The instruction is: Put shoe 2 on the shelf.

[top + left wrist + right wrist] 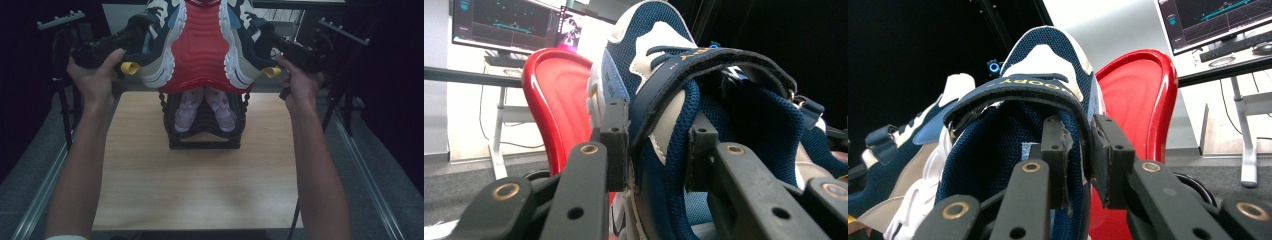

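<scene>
2 navy-and-white sneakers [165, 45] ride a red tray [200, 47], lifted above the black rack [205, 132] on the tabletop [200, 185]. Left tongs [654, 150] and right tongs [1080, 160] each clench a shoe collar, likely keeping the load level. Pink shoes [205, 107] sit below.

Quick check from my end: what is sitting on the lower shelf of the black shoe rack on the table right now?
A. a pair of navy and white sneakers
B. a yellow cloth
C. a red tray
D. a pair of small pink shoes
D: a pair of small pink shoes rests toes-down on the black shoe rack, below the sneakers being held up.
</scene>
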The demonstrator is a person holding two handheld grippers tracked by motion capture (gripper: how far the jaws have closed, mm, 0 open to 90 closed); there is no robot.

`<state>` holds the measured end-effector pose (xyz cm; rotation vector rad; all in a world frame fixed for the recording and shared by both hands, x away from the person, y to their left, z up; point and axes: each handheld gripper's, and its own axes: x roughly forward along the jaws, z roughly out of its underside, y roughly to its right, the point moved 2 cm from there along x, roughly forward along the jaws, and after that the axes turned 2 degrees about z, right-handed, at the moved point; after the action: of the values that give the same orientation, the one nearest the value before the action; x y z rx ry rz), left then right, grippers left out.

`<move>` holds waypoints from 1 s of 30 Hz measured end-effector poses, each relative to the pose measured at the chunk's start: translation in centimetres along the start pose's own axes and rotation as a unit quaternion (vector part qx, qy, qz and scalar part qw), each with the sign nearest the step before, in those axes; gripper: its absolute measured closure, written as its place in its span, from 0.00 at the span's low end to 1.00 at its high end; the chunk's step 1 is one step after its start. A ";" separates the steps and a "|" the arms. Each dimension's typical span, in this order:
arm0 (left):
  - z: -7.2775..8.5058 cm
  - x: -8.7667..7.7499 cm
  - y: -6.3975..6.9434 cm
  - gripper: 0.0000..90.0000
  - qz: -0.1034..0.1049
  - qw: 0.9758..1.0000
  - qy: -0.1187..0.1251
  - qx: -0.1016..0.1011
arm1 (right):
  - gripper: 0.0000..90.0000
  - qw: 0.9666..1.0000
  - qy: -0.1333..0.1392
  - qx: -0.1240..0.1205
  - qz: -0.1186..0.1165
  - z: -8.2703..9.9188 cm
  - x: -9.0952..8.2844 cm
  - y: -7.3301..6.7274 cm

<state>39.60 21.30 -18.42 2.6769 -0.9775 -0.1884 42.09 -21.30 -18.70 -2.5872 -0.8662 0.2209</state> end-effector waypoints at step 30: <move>0.9 6.8 -0.1 0.77 -0.050 0.998 -0.029 0.025 | 0.85 0.996 -0.022 -0.063 0.060 0.2 5.5 -0.8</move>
<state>44.63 16.80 -19.42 2.7830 -0.8762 -0.2663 46.01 -17.32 -18.64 -2.7647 -0.7614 0.2668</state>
